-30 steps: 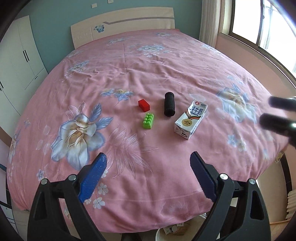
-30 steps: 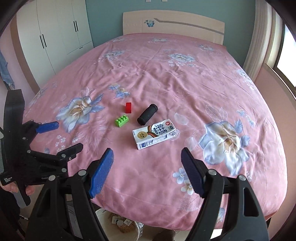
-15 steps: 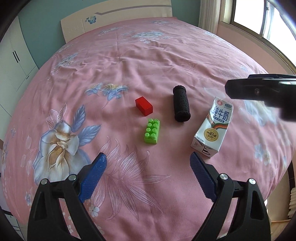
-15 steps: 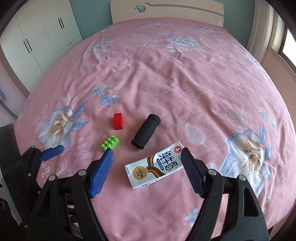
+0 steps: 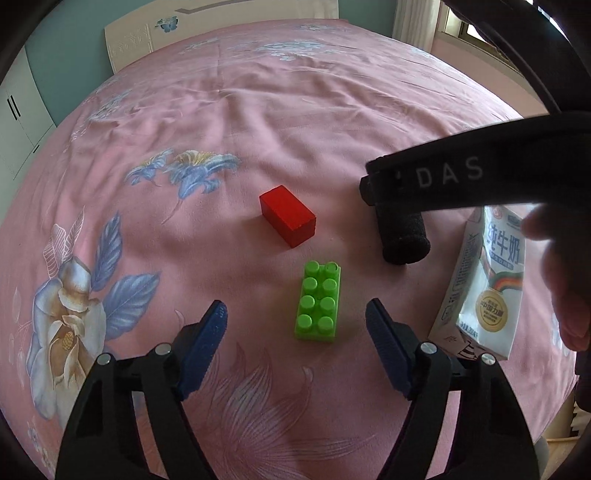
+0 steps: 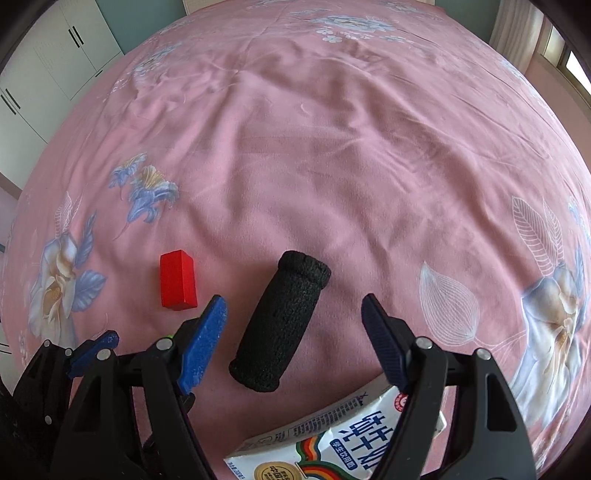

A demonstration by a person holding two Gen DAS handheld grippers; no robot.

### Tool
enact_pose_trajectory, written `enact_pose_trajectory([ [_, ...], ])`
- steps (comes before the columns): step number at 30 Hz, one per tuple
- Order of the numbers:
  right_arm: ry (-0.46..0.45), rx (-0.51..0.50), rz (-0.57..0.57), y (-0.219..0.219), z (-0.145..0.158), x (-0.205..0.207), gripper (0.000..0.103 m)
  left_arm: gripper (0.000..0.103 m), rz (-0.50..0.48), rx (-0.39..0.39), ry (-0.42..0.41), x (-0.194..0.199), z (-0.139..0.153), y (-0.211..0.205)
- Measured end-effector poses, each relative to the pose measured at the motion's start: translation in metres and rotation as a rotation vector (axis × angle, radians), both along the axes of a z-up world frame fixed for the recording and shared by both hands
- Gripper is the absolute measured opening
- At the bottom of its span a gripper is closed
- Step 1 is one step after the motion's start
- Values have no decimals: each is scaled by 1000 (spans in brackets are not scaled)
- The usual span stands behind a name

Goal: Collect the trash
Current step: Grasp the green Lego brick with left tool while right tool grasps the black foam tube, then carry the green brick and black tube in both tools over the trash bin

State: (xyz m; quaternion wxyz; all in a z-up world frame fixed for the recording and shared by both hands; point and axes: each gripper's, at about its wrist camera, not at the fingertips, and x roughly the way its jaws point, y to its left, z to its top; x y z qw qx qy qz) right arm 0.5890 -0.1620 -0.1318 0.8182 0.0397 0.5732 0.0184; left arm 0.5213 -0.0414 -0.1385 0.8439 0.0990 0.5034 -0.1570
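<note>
Pink floral bedspread [image 5: 258,110] fills both of my views, stretched over a bed with a pale headboard [image 5: 221,33] against a teal wall and white wardrobe doors [image 6: 48,74] off to the left. On the spread lie four small things, close together but apart: a milk carton [image 5: 484,291] on its side at the right, a black foam roll [image 6: 280,325], a green toy brick [image 5: 317,302] and a red block [image 5: 288,216]. My left claw [image 5: 295,321] hangs low over the bed with its blue-padded fingers spread wide, the green brick lying just ahead between the tips, untouched. My right claw [image 6: 293,317] is likewise wide apart and holds nothing; the black roll lies between its fingertips, and the carton sits directly beneath its right finger, partly hidden by the frame. In the left view the right claw's black body, lettered "DAS", crosses above the roll, with the operator's hand [image 5: 565,288] blurred at the right edge.
</note>
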Motion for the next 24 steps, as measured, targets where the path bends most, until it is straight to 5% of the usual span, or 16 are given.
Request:
enact_pose_trajectory([
  [2, 18, 16, -14, -1, -10, 6, 73, 72, -4, -12, 18, 4, -6, -2],
  [8, 31, 42, -24, 0, -23, 10, 42, 51, 0, -46, 19, 6, -11, -7],
  [11, 31, 70, -9, 3, -22, 9, 36, 24, -9, -61, 28, 4, -9, -10],
  [24, -64, 47, 30, 7, 49, -24, 35, 24, 33, -62, -23, -17, 41, -3],
])
